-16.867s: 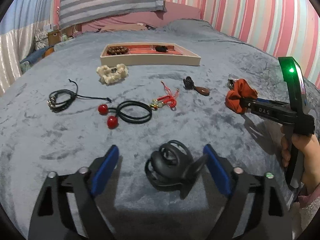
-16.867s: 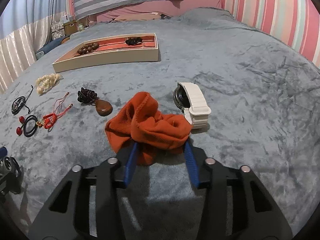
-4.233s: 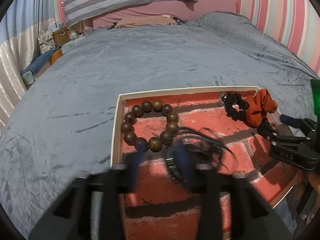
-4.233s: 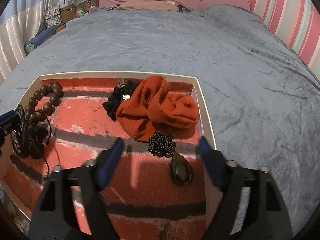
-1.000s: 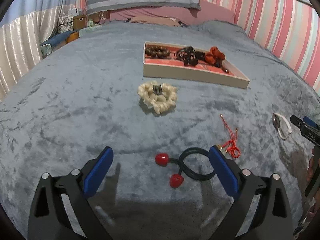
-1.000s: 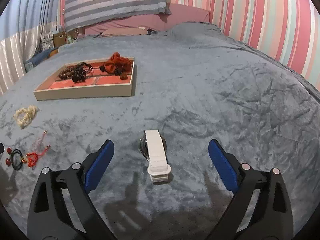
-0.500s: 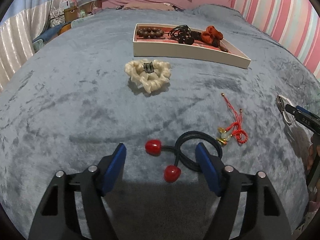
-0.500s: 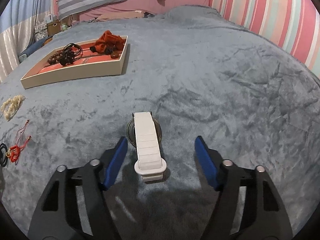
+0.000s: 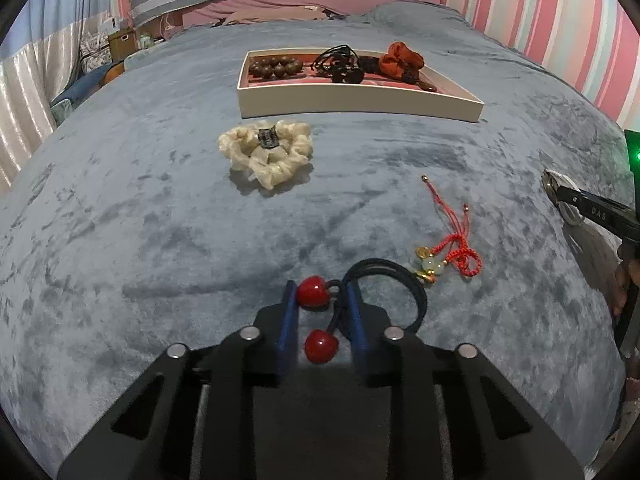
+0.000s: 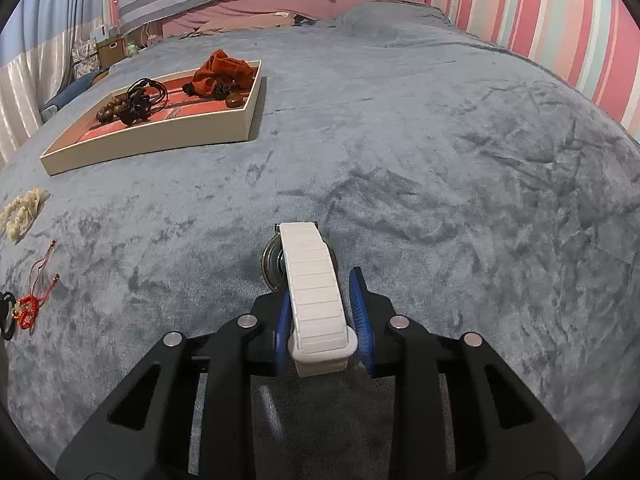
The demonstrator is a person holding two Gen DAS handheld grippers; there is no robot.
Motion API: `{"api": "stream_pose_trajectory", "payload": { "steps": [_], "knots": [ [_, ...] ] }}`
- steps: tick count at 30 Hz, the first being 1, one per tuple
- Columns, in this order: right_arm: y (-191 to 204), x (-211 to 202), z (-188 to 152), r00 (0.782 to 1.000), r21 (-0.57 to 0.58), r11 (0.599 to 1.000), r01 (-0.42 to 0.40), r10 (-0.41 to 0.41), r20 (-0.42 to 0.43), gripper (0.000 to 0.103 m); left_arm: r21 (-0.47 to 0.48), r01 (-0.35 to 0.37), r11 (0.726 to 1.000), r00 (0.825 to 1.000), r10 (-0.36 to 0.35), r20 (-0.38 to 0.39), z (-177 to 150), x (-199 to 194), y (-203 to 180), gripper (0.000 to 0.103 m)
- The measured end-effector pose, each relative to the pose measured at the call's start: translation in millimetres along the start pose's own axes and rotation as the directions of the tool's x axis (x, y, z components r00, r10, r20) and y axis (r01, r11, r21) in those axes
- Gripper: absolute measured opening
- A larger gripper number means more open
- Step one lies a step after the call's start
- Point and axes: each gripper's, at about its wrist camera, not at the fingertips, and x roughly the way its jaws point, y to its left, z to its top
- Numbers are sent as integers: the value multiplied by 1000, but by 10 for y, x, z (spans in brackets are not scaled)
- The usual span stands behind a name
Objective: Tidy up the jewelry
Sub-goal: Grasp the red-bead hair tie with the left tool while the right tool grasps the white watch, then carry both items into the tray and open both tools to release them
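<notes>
My left gripper [image 9: 320,296] is shut on the black hair tie with two red cherry beads [image 9: 314,294], which lies on the grey blanket. My right gripper [image 10: 320,292] is shut on the white-strap watch [image 10: 314,284], also on the blanket; the watch also shows at the right edge of the left wrist view [image 9: 560,196]. The cream tray [image 9: 360,98] at the back holds a brown bead bracelet [image 9: 276,67], black cords [image 9: 338,64] and an orange scrunchie [image 9: 402,60].
A cream scrunchie [image 9: 266,154] lies in front of the tray. A red cord charm with gold and green beads [image 9: 448,248] lies just right of the hair tie. Striped wall at the right, pillows at the back, clutter beyond the bed's left edge.
Both grippers have moved forward and closed: the left onto the cherry hair tie, the right onto the watch strap. Half a second ago both were still wide open around them.
</notes>
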Motion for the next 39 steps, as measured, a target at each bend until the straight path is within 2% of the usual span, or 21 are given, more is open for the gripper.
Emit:
{"api": "stream_pose_trajectory", "payload": {
  "steps": [14, 22, 31, 39],
  "knots": [
    [-33, -50, 1, 1000, 18, 1000, -13, 13, 28, 27, -47, 38, 998, 999, -36, 34, 10, -77, 102, 19],
    [-39, -144, 59, 997, 24, 1000, -10, 8, 73, 27, -54, 39, 998, 996, -35, 85, 127, -177, 148, 19],
    [17, -221, 337, 994, 19, 1000, -14, 12, 110, 22, -31, 25, 999, 987, -19, 160, 481, -302, 188, 19],
    [194, -303, 819, 985, -8, 999, -31, 32, 168, 22, -26, 12, 1000, 973, -5, 231, 1103, -380, 283, 19]
  ]
}}
